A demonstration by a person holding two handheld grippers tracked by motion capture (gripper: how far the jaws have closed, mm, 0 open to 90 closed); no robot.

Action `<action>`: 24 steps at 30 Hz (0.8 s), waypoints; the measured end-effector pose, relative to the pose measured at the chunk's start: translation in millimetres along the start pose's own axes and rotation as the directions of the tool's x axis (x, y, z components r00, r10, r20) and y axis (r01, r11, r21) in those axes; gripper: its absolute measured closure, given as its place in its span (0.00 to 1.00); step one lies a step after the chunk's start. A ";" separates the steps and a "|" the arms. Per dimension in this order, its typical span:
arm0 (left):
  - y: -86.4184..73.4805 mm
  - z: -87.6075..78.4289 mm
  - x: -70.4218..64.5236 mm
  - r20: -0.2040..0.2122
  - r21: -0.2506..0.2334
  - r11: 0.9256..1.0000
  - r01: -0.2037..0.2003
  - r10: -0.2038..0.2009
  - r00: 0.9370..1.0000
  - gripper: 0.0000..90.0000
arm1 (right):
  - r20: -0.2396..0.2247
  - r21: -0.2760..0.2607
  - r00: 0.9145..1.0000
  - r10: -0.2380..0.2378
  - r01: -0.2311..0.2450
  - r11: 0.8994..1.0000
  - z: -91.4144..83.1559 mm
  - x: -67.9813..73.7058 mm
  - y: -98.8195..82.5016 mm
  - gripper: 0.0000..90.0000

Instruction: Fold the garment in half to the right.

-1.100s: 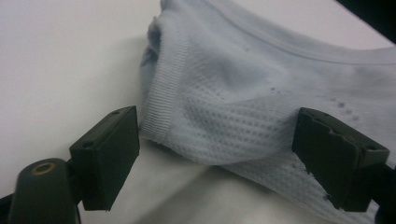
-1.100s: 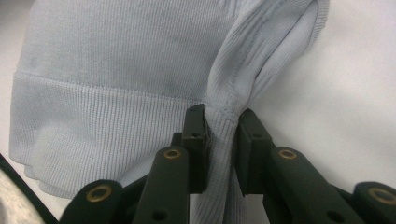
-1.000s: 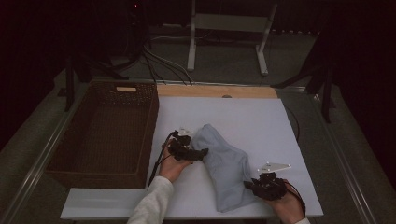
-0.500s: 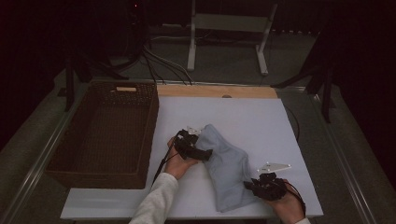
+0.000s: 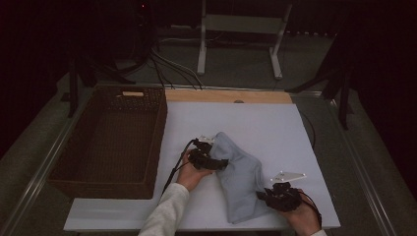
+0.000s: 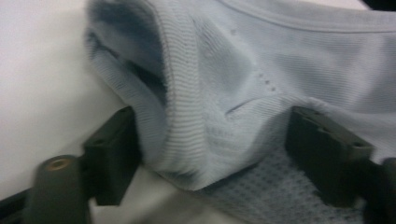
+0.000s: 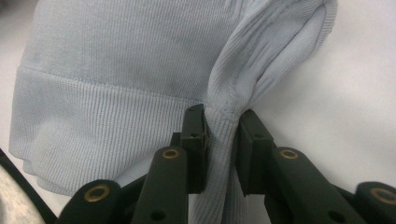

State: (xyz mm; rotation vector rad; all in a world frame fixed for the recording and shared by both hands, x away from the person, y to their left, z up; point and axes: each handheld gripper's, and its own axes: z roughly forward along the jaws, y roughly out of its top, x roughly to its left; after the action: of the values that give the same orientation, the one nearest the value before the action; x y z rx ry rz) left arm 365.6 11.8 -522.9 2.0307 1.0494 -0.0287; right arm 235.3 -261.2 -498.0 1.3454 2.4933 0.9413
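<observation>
A light blue knitted garment [image 5: 241, 182] is lying on the white desk [image 5: 275, 123], folded into a long shape, between the two grippers and to the right of the empty wicker basket [image 5: 110, 142].

The right gripper [image 5: 265, 195] is seen at the near end of the garment. In the right gripper view its fingers [image 7: 195, 140] are pressed on a bunched ribbed edge of the cloth [image 7: 224, 121], so this fold is pinched firmly between them.

The left gripper [image 5: 220, 162] is placed at the far left edge of the garment. In the left gripper view its fingers [image 6: 114, 149] are spread, with a thick rolled fold of the cloth [image 6: 196, 116] between them. The jaws have just been closing on this fold, but the fabric is not yet squeezed by the pads.

The garment is judged to be light, soft and limp. It will probably sag and unfold when it is lifted, and it cannot be pushed like a stiff thing. It is not fragile and not slippery, because the ribbed knit gives good friction. The best places to take hold are judged to be the thicker ribbed hems and the doubled folds, where several layers can be caught together. If only one thin layer is taken, the rest may slide out and hang down.
</observation>
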 end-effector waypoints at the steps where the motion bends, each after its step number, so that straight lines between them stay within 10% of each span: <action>1: -0.2 0.7 -0.6 0.012 0.001 1.000 0.003 -0.003 1.000 0.34 | -0.003 0.000 1.000 0.005 -0.005 1.000 0.1 -0.4 0.0 0.83; 10: 1.5 1.6 -1.9 0.039 0.036 0.999 0.009 -0.010 0.999 0.84 | 0.017 -0.005 1.000 0.014 -0.014 1.000 0.5 -1.2 -0.3 0.69; 16: 6.1 -4.8 -4.6 0.040 0.029 1.000 -0.006 0.005 0.999 0.91 | 0.055 0.002 0.997 0.047 -0.047 0.999 2.2 -4.0 0.9 0.47; 24: 10.2 -12.3 -3.7 0.049 0.002 1.000 0.011 -0.011 0.999 0.91 | 0.025 0.036 0.996 0.088 -0.089 0.995 5.0 -5.1 3.4 0.51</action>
State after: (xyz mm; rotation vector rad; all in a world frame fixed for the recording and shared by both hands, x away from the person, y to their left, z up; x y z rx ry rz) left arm 366.2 14.6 -506.7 2.0160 1.0297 -0.0848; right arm 242.7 -261.6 -500.7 1.4808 2.4637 0.8959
